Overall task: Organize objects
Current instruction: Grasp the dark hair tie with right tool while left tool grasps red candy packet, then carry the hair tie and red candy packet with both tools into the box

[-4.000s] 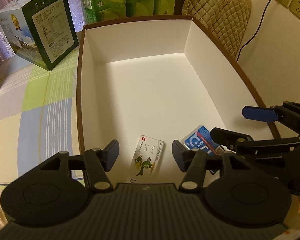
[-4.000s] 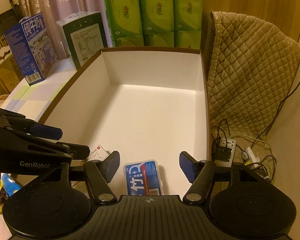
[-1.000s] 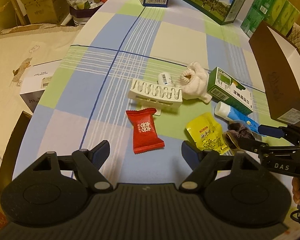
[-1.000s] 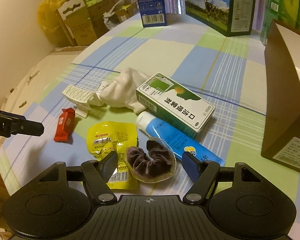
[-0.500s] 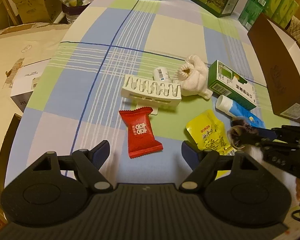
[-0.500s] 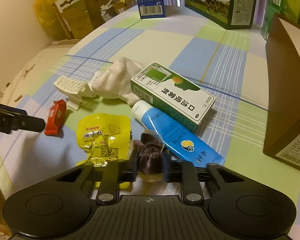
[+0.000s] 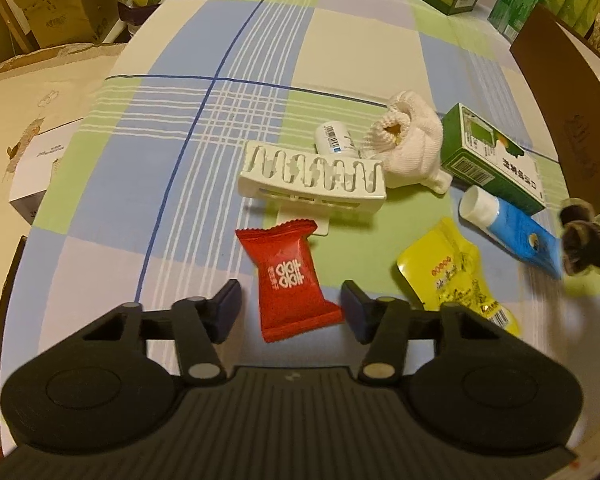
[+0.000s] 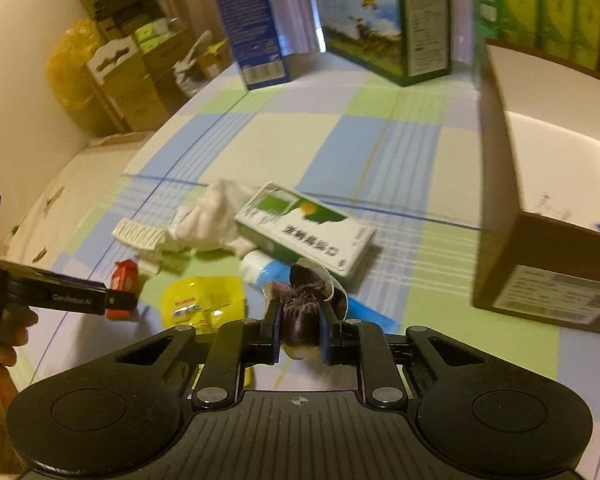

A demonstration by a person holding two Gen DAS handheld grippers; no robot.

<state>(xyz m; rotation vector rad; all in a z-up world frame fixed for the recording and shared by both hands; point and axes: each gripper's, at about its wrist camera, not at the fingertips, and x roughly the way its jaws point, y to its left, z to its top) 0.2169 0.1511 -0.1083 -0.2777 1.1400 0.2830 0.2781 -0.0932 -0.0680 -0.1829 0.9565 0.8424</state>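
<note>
We see L gripper (image 7: 291,311) w/ jaws apart over red candy pkt (image 7: 289,278); yellow pouch (image 7: 454,274) just beside. R gripper (image 8: 299,330) clamped on dark scrunchie (image 8: 300,312), lifted above blue tube (image 8: 266,270), brown box (image 8: 548,208) at far right.

Warm, dim light — a plain wall (image 8: 16,80), stacked cardboard boxes (image 8: 128,76) on the floor beside the checked tablecloth (image 7: 360,44).

Warm yellow indoor light, dim-ish, both views. Strong fisheye bend at edges; corners vignetted black. Right wrist view: motion blur on brown box (image 8: 540,240) & green packs (image 8: 540,4). Left view sharper; scrunchie (image 7: 580,240) at rt edge smeared. Soft shadows under red packet (image 7: 288,280) on tabletop (image 7: 340,48).
</note>
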